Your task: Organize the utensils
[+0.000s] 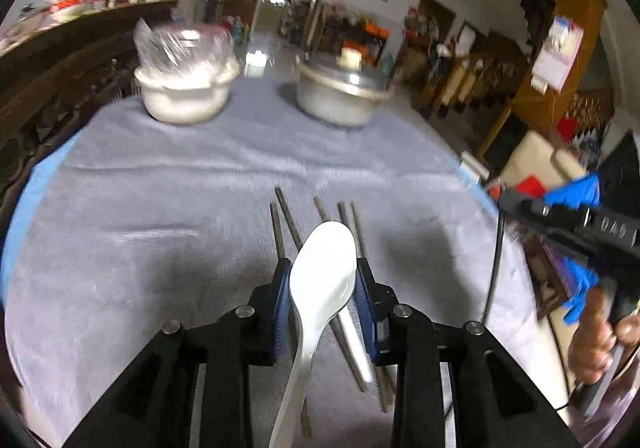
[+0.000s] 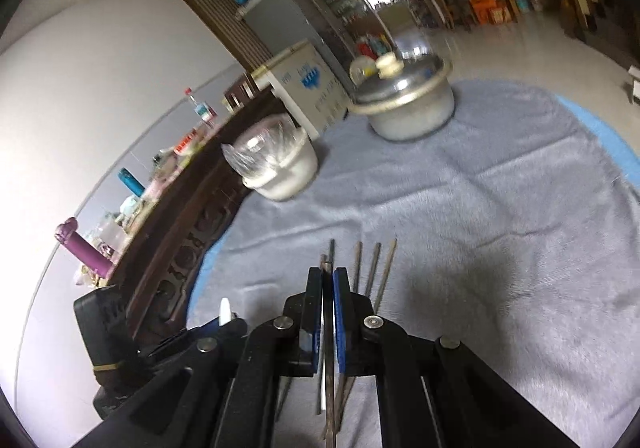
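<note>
My left gripper (image 1: pixel 322 274) is shut on a white ceramic spoon (image 1: pixel 324 272), bowl pointing forward, held above several dark chopsticks (image 1: pixel 286 221) that lie side by side on the grey cloth. My right gripper (image 2: pixel 328 280) is shut on a single chopstick (image 2: pixel 329 348) that runs between its blue pads, over the row of other chopsticks (image 2: pixel 376 268). The right gripper also shows at the right edge of the left wrist view (image 1: pixel 576 244). The tip of the white spoon (image 2: pixel 225 310) shows at the lower left of the right wrist view.
A round table with a grey cloth (image 1: pixel 200 187) over a blue cover. A white bowl with plastic wrap (image 1: pixel 184 87) and a lidded metal pot (image 1: pixel 344 91) stand at the far side. A dark carved sideboard (image 2: pixel 180 232) with bottles runs along the left.
</note>
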### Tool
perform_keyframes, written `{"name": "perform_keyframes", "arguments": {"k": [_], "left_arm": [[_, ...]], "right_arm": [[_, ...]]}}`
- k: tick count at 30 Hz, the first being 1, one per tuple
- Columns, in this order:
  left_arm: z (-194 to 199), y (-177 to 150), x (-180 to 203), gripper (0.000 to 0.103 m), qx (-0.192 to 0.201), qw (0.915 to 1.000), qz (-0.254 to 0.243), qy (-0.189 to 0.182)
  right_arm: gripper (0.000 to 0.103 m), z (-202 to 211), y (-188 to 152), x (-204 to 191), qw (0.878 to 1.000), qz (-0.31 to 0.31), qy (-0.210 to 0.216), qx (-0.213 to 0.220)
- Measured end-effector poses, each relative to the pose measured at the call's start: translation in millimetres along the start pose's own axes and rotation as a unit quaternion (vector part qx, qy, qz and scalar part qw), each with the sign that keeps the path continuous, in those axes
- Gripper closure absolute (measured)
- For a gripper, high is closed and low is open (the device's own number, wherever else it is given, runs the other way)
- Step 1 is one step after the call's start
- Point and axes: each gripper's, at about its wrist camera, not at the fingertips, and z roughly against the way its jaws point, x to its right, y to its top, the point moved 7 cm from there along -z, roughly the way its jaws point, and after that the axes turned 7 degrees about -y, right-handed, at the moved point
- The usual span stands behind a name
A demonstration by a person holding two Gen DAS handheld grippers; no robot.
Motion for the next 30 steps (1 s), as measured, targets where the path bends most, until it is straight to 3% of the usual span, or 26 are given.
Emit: {"name": "perform_keyframes", "arguments": {"k": [7,11,19,30], "left_arm": [[64,-5,19,0.071,0.078,0.995,0.038,-0.049],[93,-4,32,0.071,0.14,0.9836,0.06,-0.096],[105,-10,46,0.071,0.153,0.9787,0.076,-0.113],[111,-15,55,0.071,0.178,0.9669,0.111,-0.145]], "right_arm": [[0.097,67,-14,-21,0.996,0.014,-0.021,0.082],[0.097,107,-22,-38,0.989,0.025,-0.035,0.141],[0.097,164,-29,-59,0.973,0.042,-0.058,0.22],[0.097,229,-28,-79,0.959,0.044,-0.032,0.278]]}}
